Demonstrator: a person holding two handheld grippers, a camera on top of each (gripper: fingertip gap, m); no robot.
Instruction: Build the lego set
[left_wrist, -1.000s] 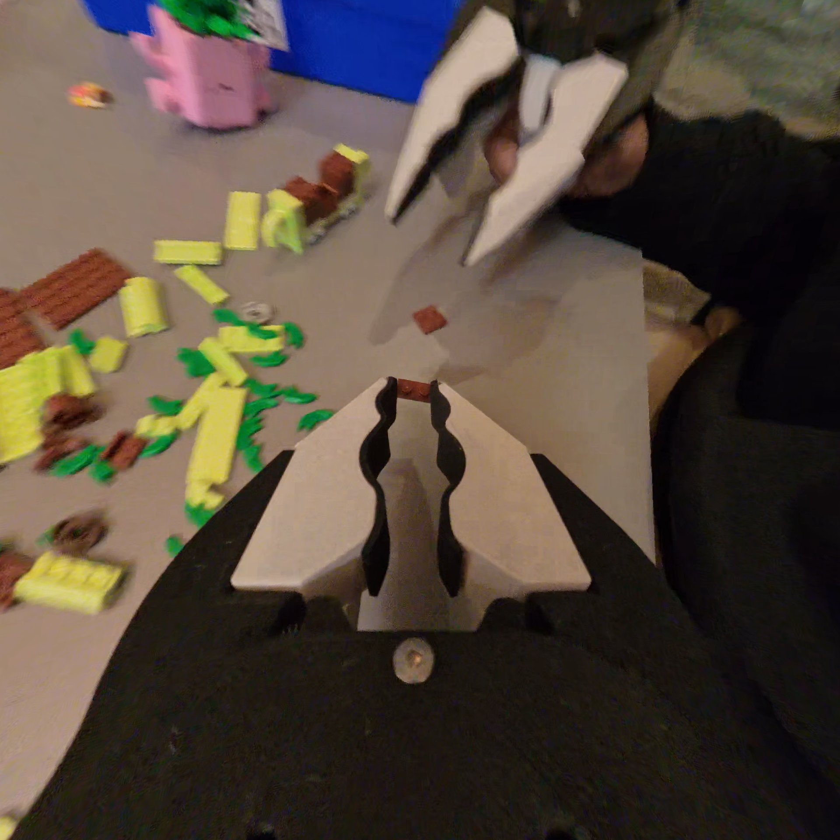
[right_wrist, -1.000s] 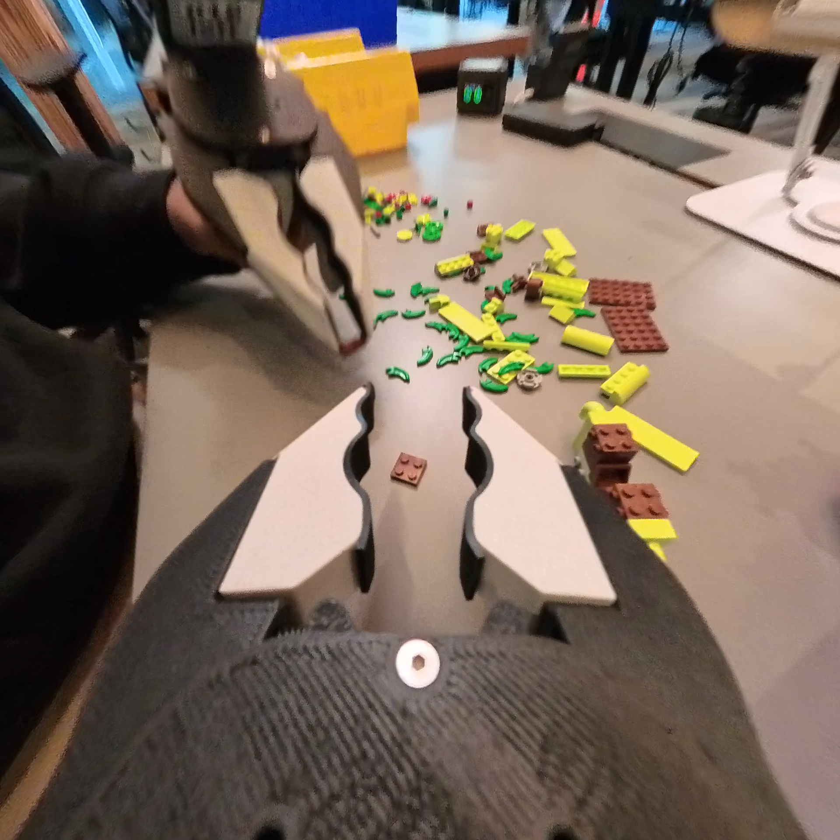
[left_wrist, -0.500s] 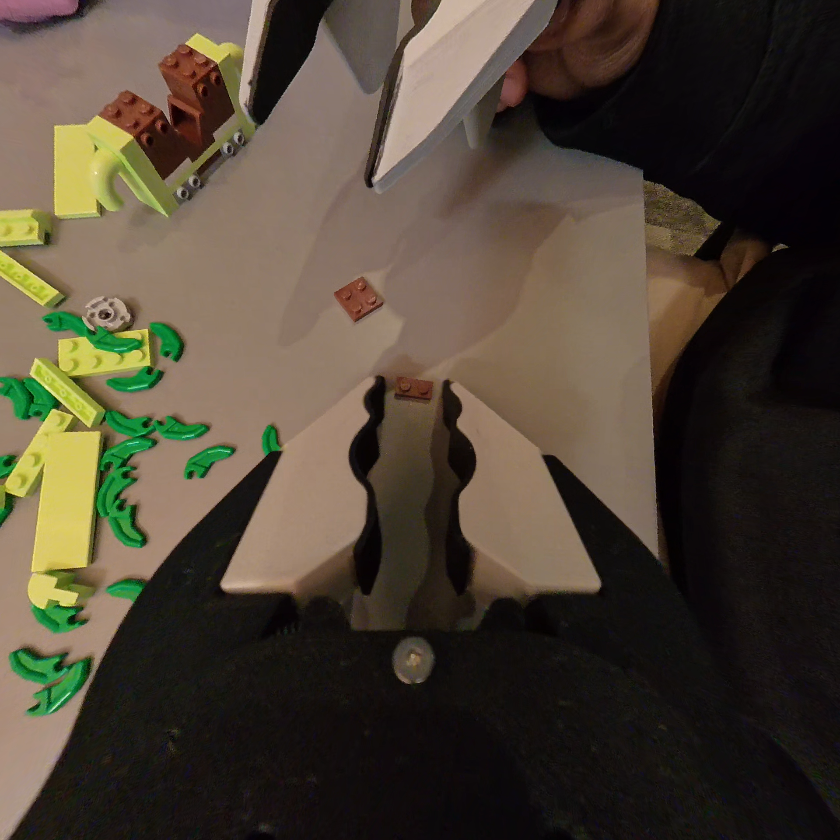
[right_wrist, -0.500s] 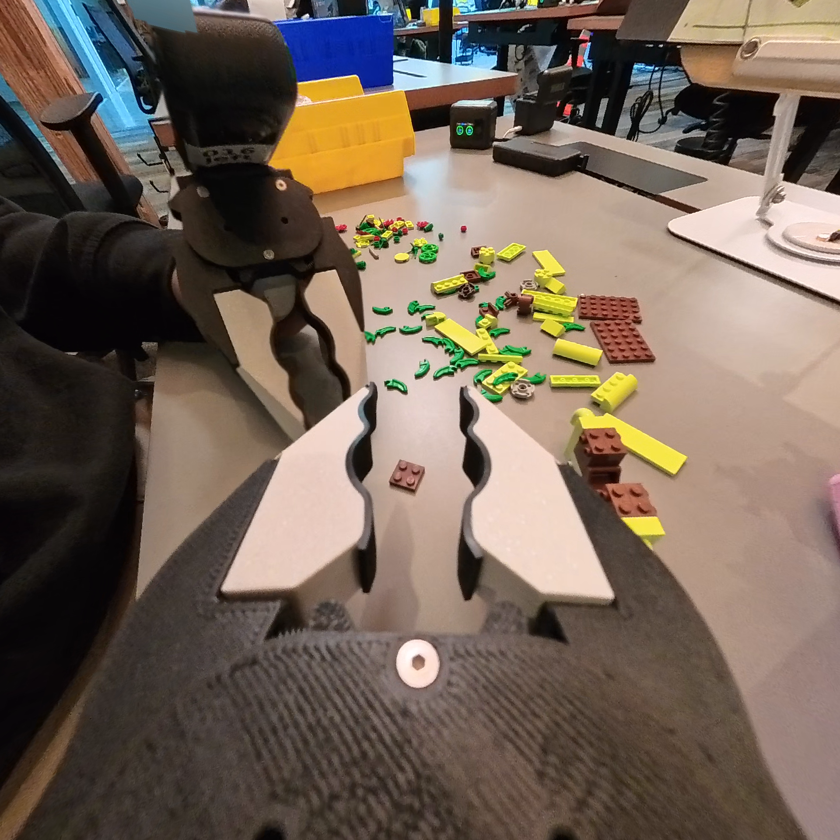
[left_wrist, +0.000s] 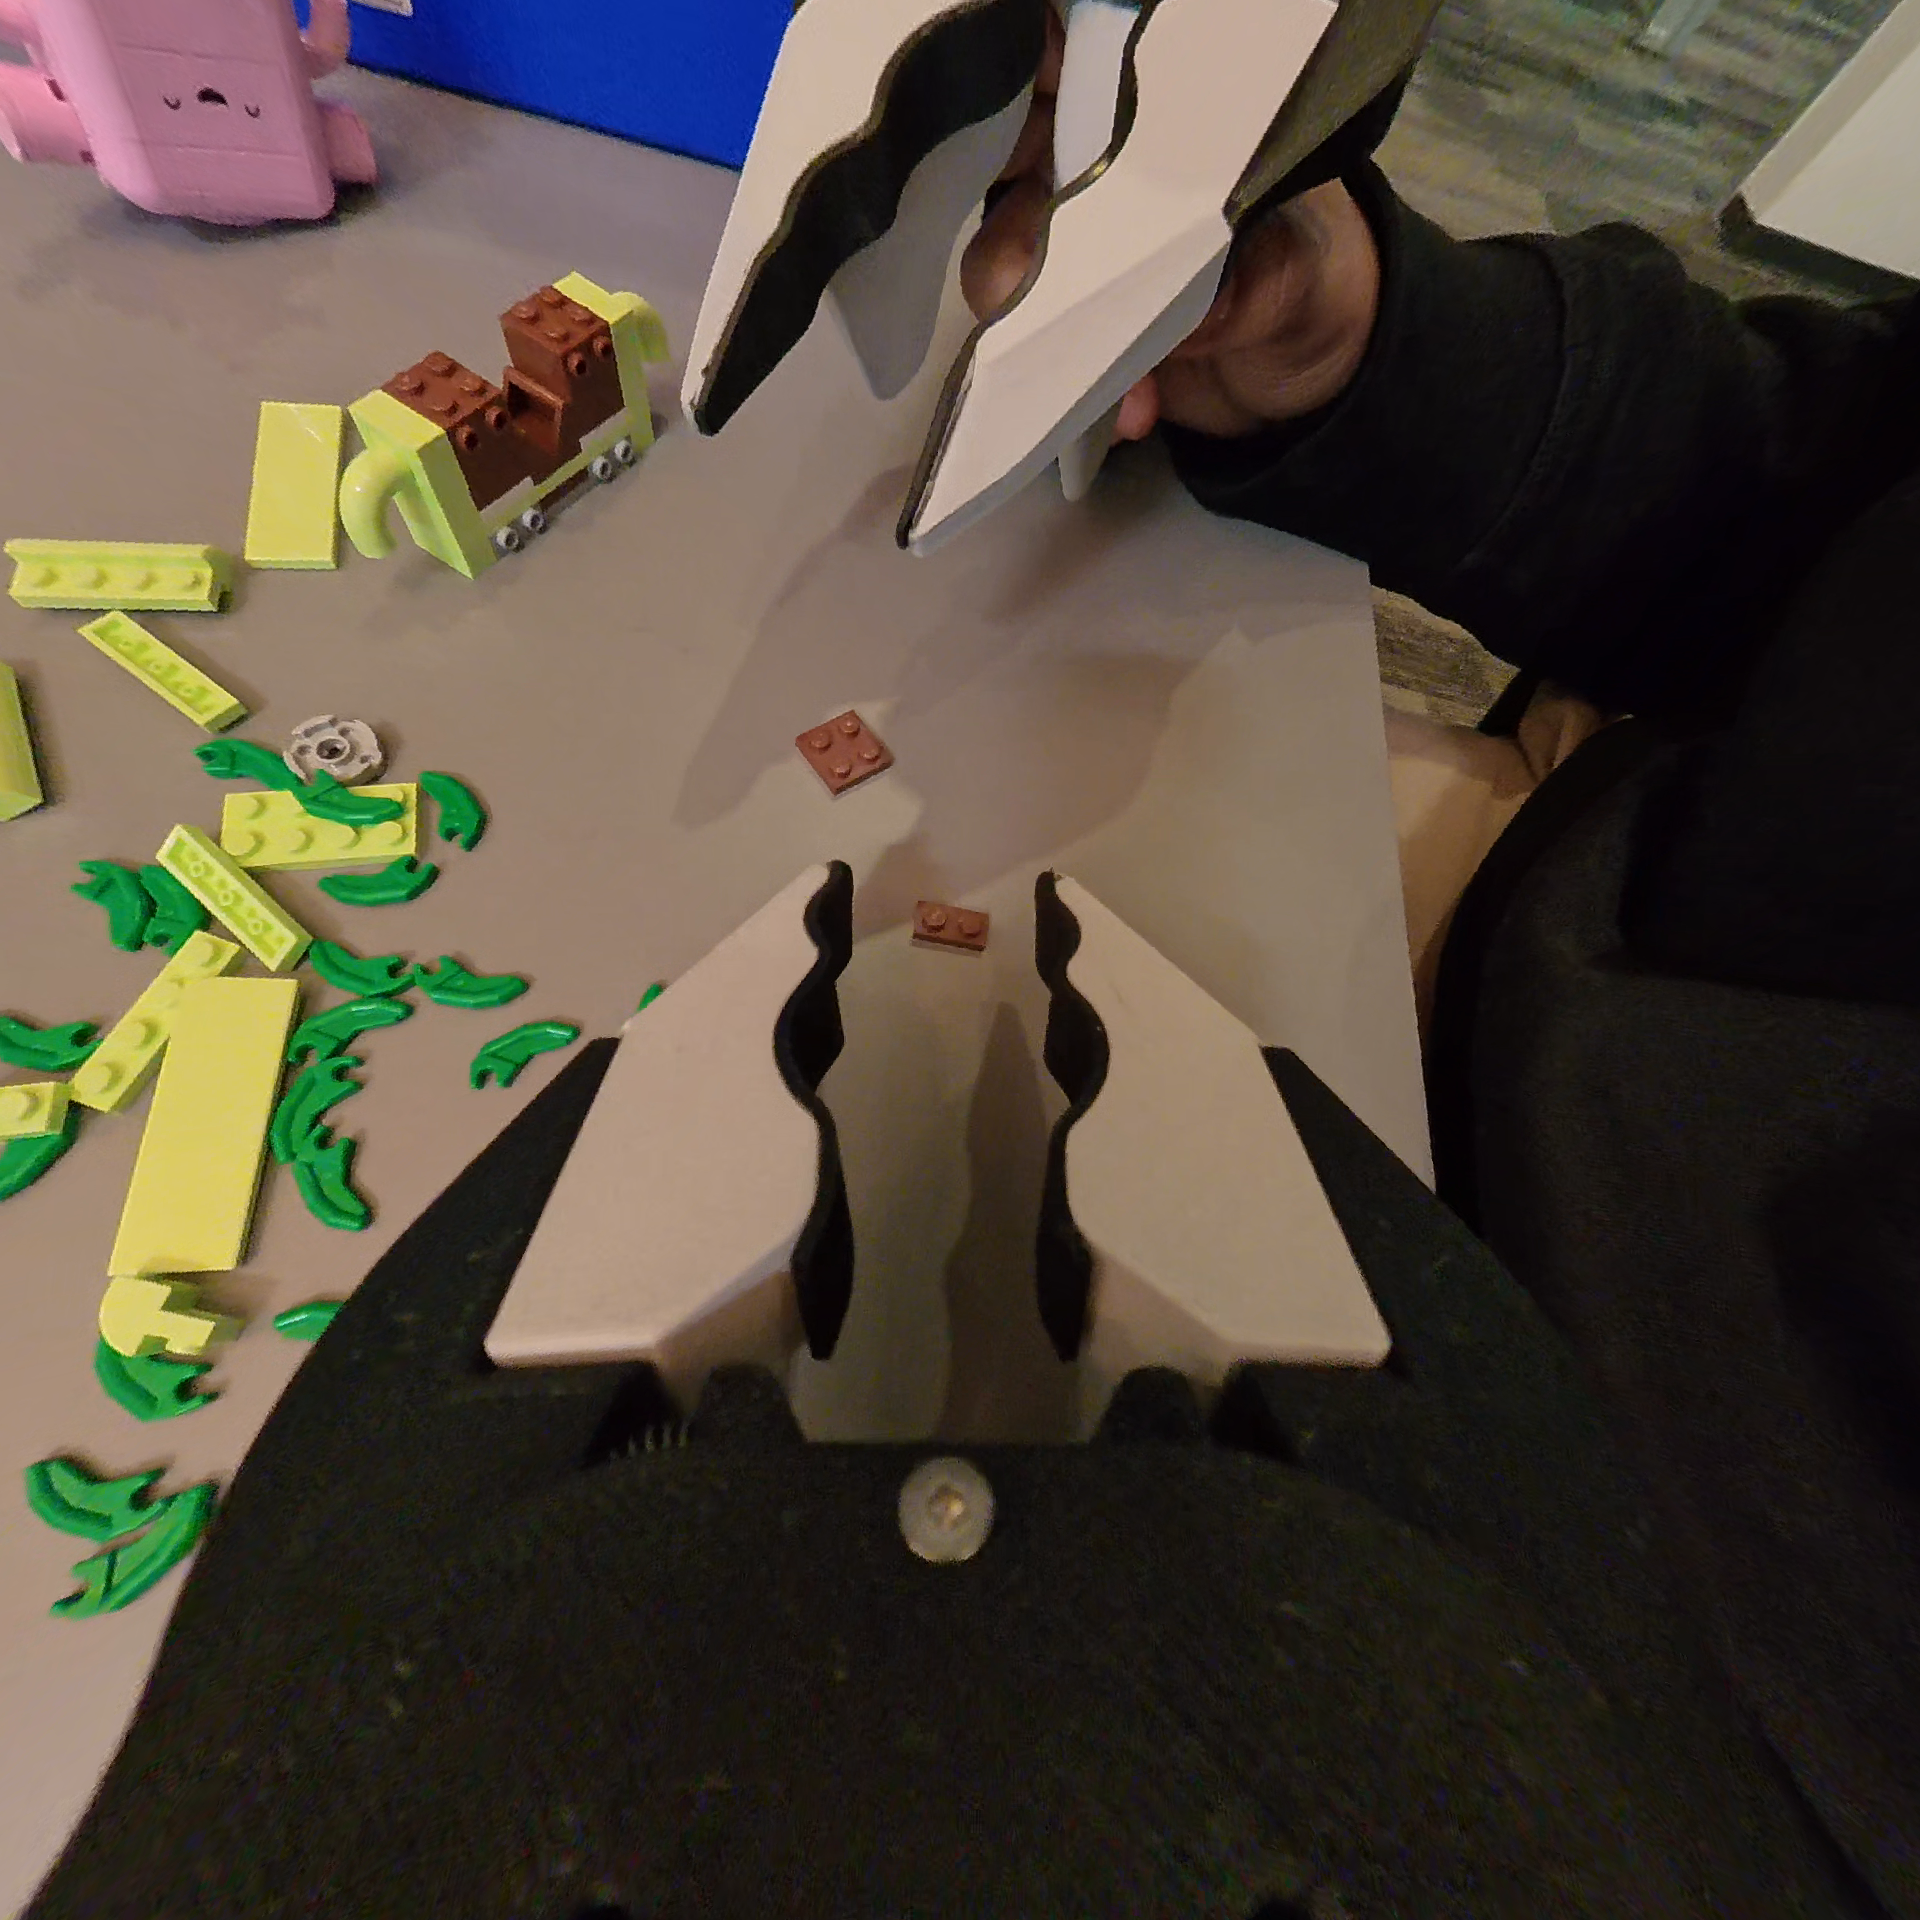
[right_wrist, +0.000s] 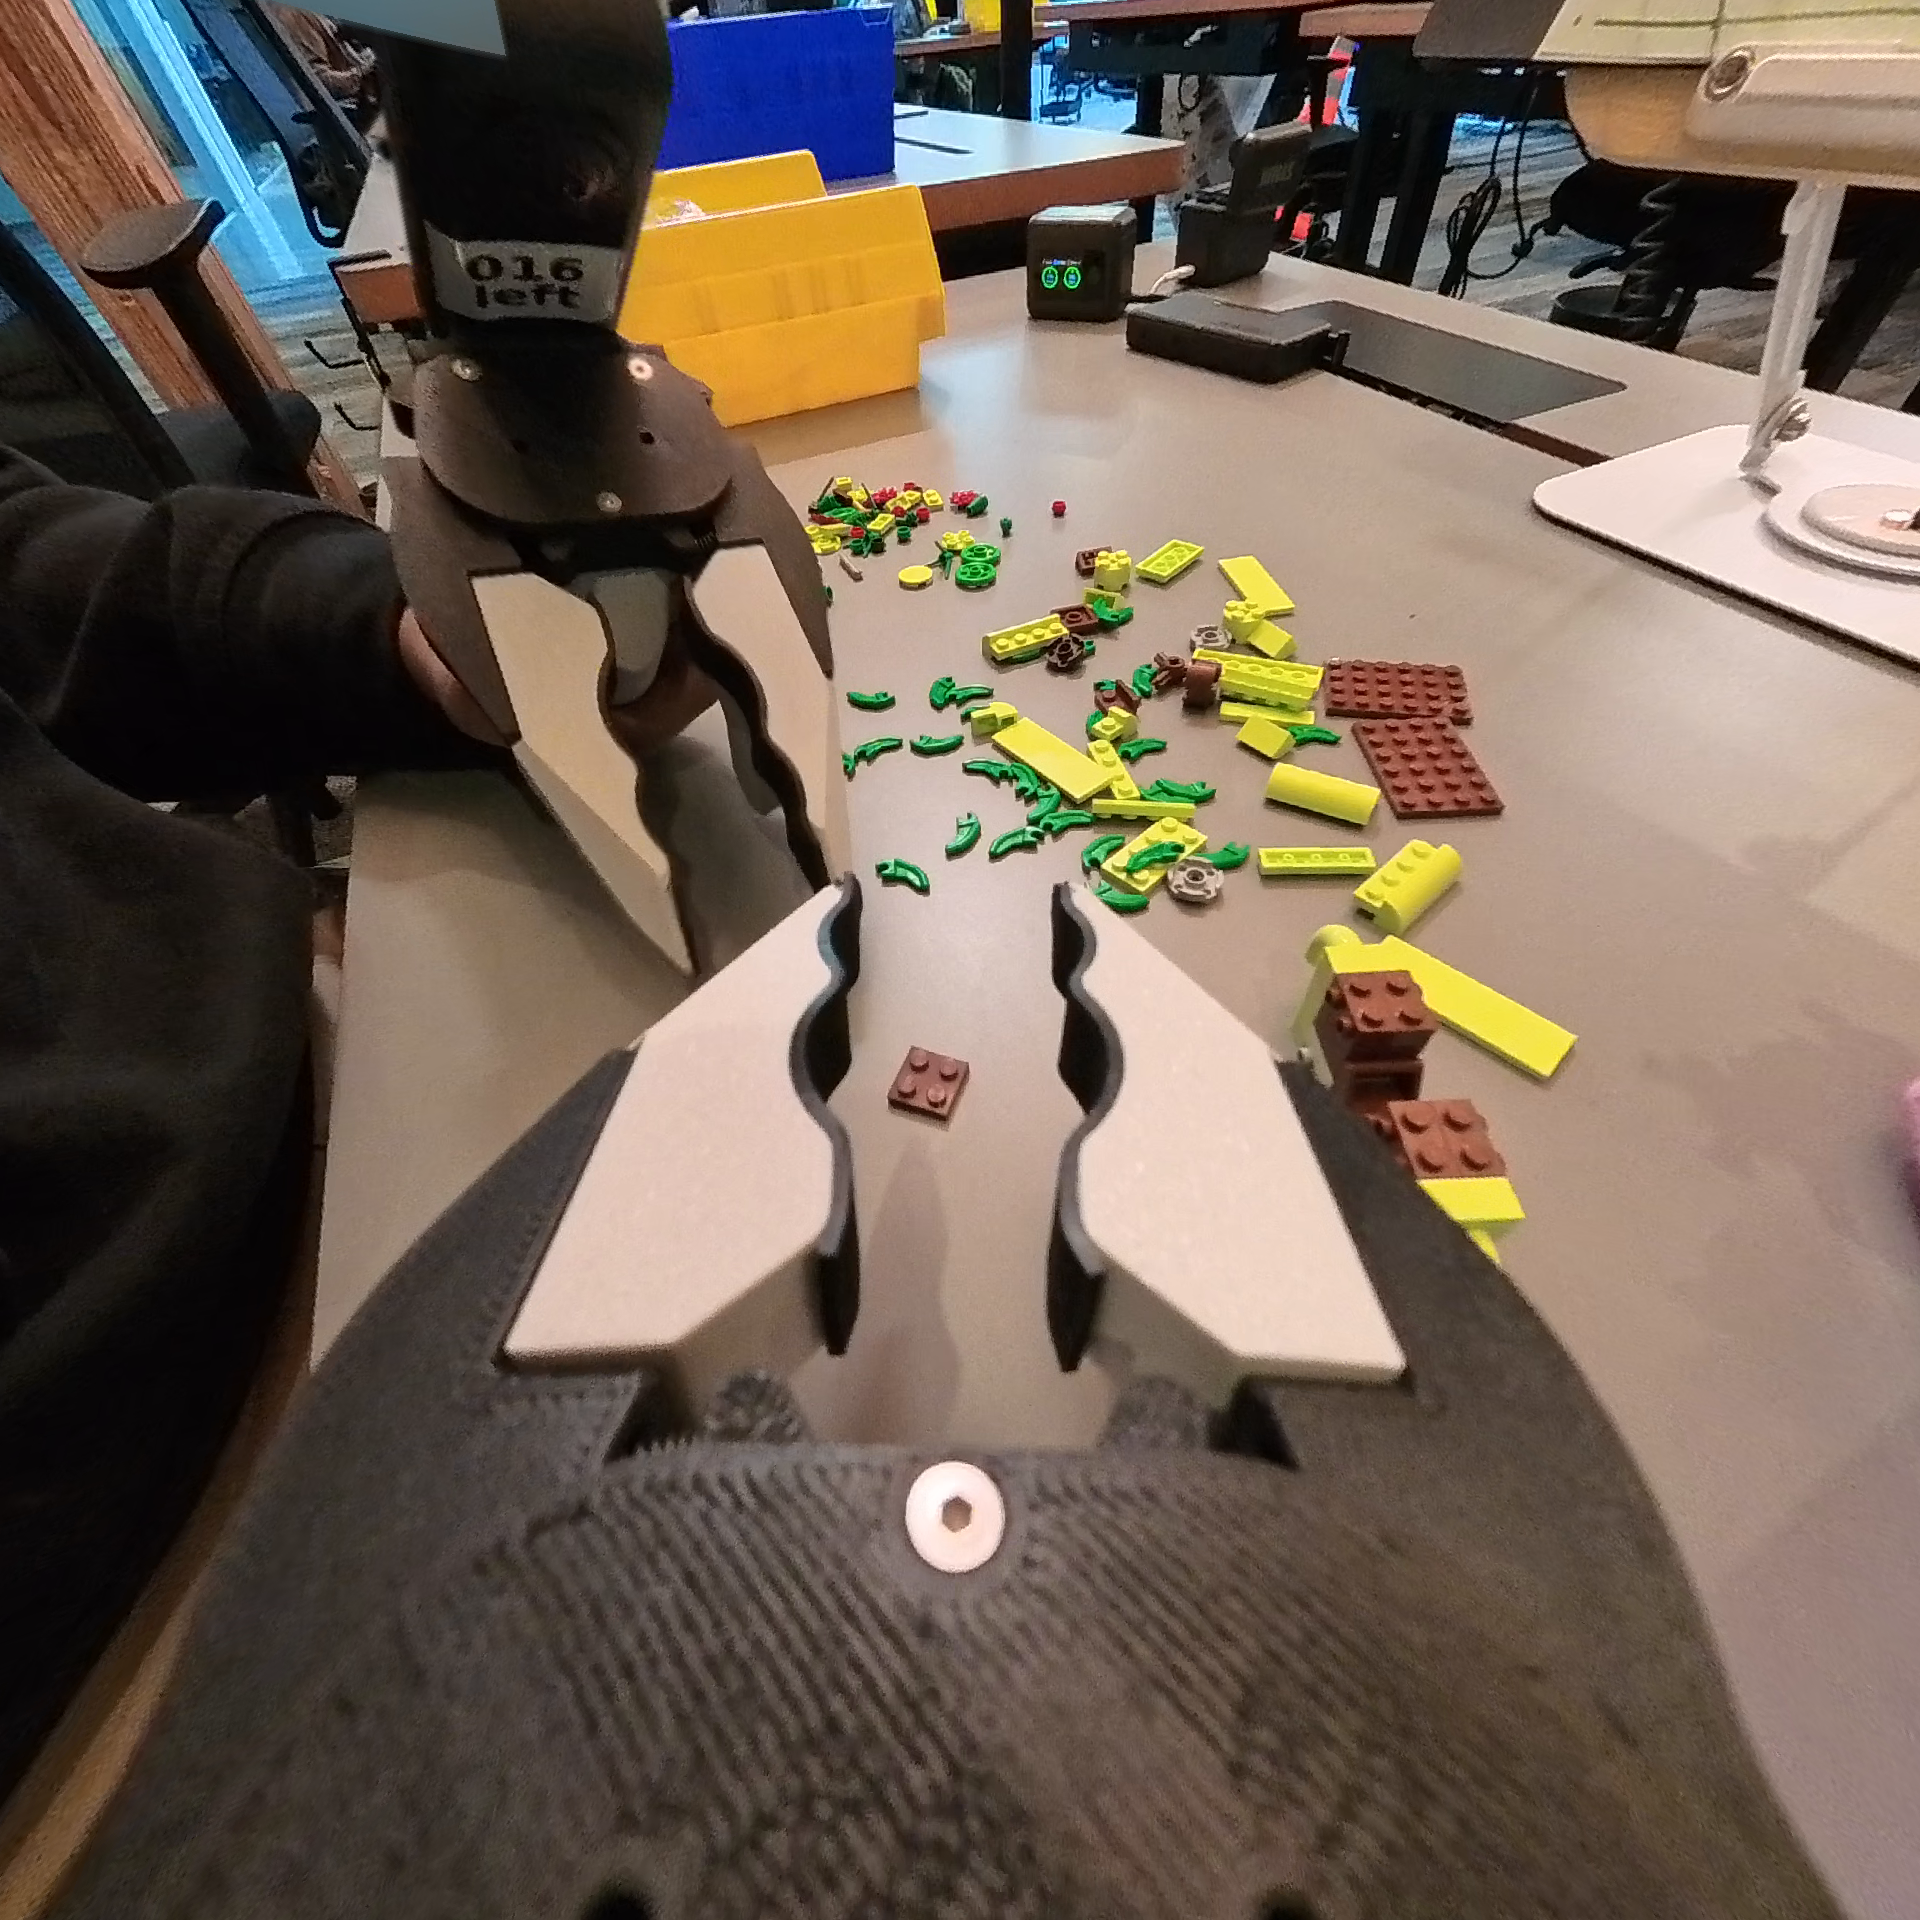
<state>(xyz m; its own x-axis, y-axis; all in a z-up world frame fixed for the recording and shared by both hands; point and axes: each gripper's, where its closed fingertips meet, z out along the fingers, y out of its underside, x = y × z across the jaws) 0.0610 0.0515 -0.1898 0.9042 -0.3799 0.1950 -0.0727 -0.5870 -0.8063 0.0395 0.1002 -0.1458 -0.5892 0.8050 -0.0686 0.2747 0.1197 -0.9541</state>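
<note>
My left gripper (left_wrist: 940, 883) is open and low over the grey table. A small brown 1x2 plate (left_wrist: 951, 925) lies loose between its fingertips. A brown 2x2 plate (left_wrist: 844, 750) lies on the table just beyond it. In the right wrist view this 2x2 plate (right_wrist: 928, 1081) lies between the fingers of my open right gripper (right_wrist: 954, 899). The right gripper (left_wrist: 810, 478) also shows at the top of the left wrist view, and the left gripper (right_wrist: 753, 914) shows at the left of the right wrist view. A partial brown and lime build (left_wrist: 509, 436) stands to the side, and also shows in the right wrist view (right_wrist: 1382, 1070).
Loose lime bricks and green leaf pieces (left_wrist: 260, 935) are scattered on the table, with brown plates (right_wrist: 1423, 769) beyond them. A pink block figure (left_wrist: 197, 114), a blue bin (left_wrist: 582, 62) and yellow bins (right_wrist: 790, 281) stand farther off. The table edge (left_wrist: 1382, 831) and a person's dark sleeve are close by. Left tips to right tips: about 7 cm. To reach the pink block figure (left_wrist: 197, 114) in a straight line is about 20 cm for my right fingers, about 25 cm for my left.
The left gripper was shut on the small brown 1x2 plate; its jaws have opened and the plate now lies on the table. The right gripper has stayed open over the 2x2 plate.
</note>
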